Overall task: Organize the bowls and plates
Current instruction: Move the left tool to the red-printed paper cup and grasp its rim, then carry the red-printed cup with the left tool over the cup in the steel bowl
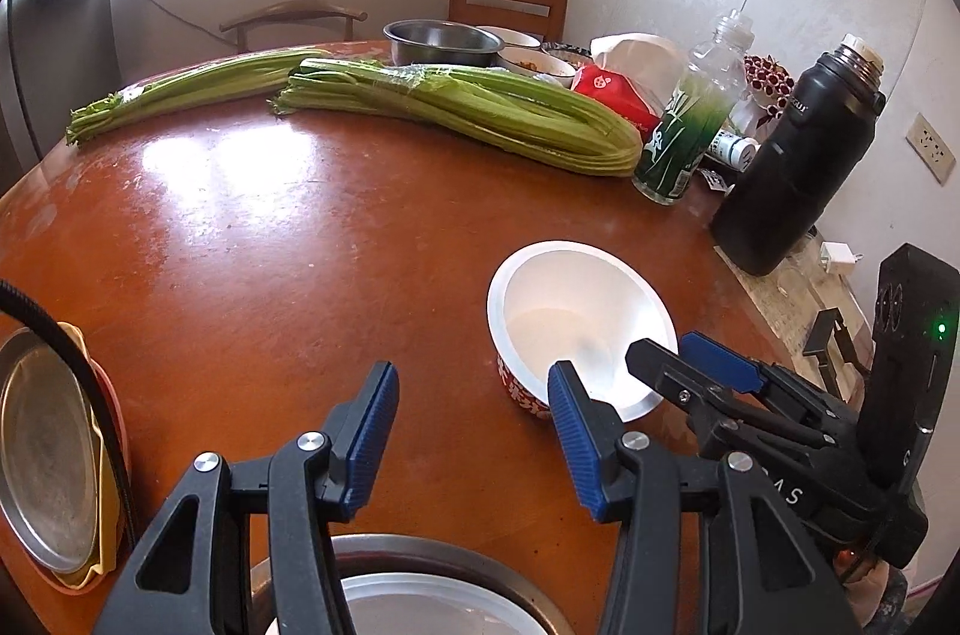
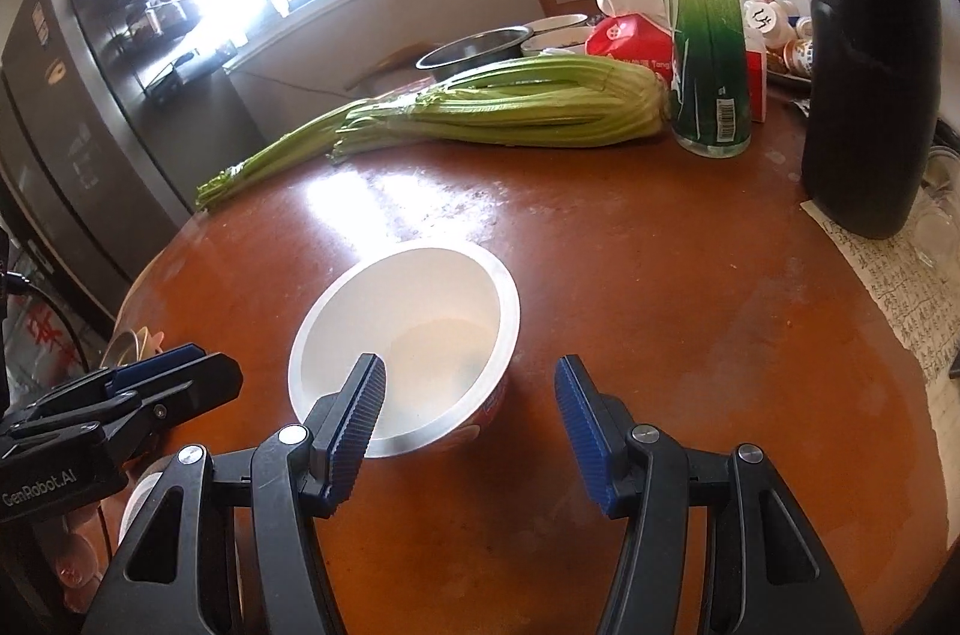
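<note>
Both jaws stand open and empty, the right gripper (image 2: 468, 419) straddling the white paper bowl's (image 2: 420, 329) near rim. The left gripper (image 1: 474, 431) hovers beside it near the round wooden table's (image 1: 270, 245) front edge. The bowl looks not yet stacked; the silver metal plate (image 1: 42, 461) waits at the left edge.

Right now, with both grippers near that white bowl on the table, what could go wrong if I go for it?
1. The right gripper has one finger over the white bowl's rim and one outside; closing on that thin wall could tip or flex the bowl.
2. The left gripper is close beside it, so the two could collide.
3. A shove forward could slide the bowl toward the green bottle and black flask, which look easy to topple.
</note>
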A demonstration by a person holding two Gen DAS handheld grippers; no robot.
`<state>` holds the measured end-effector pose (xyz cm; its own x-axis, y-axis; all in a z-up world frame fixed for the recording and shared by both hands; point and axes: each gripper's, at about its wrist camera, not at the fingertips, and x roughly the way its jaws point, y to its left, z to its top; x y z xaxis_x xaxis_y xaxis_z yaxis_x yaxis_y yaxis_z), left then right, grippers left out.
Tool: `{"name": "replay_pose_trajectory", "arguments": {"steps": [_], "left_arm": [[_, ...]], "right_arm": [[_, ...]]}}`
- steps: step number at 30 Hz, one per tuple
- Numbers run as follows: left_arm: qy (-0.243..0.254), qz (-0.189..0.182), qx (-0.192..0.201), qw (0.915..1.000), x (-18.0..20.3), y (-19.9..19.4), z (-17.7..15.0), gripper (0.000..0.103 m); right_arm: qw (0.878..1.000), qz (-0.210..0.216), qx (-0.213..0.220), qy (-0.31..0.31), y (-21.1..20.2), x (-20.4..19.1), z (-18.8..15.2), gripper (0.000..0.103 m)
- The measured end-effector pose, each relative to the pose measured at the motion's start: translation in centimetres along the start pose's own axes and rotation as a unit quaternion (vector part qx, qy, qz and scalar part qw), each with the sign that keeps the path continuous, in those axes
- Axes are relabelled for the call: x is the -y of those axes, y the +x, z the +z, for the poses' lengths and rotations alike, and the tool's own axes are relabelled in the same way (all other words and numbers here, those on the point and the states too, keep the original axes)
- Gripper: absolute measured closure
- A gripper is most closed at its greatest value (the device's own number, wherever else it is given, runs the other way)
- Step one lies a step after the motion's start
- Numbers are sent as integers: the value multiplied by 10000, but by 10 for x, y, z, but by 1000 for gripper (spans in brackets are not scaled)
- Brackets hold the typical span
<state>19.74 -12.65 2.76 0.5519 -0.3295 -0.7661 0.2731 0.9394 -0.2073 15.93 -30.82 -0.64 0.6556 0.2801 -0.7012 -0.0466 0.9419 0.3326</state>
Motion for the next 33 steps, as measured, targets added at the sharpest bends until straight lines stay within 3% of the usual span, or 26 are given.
{"name": "replay_pose_trajectory", "arguments": {"steps": [8,33], "left_arm": [[-91,11,-92,9999,-6,15,8,49],[-392,-213,-552,9975,-26,43,7,49]], "right_arm": [[9993,116,-258,-240,18,-14,0,42],[9942,566,-475,-779,32,-64,-11,41]]}}
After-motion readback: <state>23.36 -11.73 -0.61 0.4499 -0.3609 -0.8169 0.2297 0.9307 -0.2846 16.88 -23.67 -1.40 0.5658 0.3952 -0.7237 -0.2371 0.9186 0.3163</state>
